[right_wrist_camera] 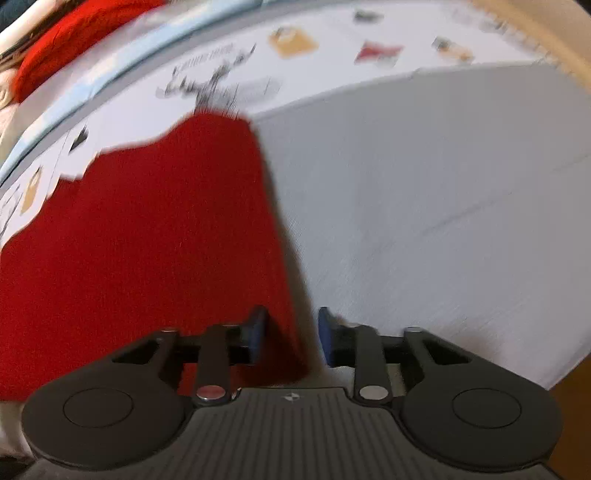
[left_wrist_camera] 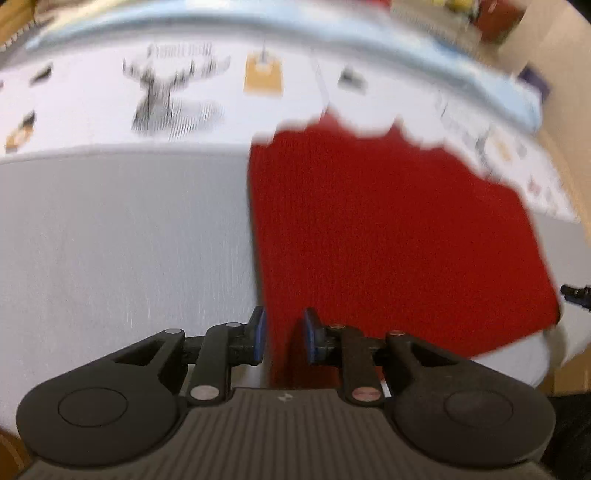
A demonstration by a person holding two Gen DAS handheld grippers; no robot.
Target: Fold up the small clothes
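Grey cloth (left_wrist_camera: pixel 122 236) covers the near part of the tabletop, and beyond it lies a white printed sheet (left_wrist_camera: pixel 92 107) with a reindeer drawing (left_wrist_camera: pixel 166 99) and small coloured pictures, edged by a pale blue band (left_wrist_camera: pixel 332 33). Both views are blurred.

On the grey cloth lies the red knitted garment (left_wrist_camera: pixel 388 229), spread flat, its far edge uneven against the white sheet. It sits between the two tools, and its straight side edges run away from the cameras, so its long axis appears to lie front to back.

In the left wrist view, the left tool (left_wrist_camera: pixel 282 338) straddles the garment's left edge at the near corner: red cloth passes between the blue pads (left_wrist_camera: pixel 260 338), which stand a little apart, and a gap shows on each side, so I read this tool as released rather than clamped. In the right wrist view, the right tool (right_wrist_camera: pixel 291 338) stands likewise at the garment's right edge (right_wrist_camera: pixel 273 221), jaws parted wider, the red corner lying between them and nearer the left pad, untouched by the other.

So each hand is at its own near corner, with the garment stretching away ahead of both. Any fold from here would likely carry the near hem forward, though neither tool grips it as things stand.
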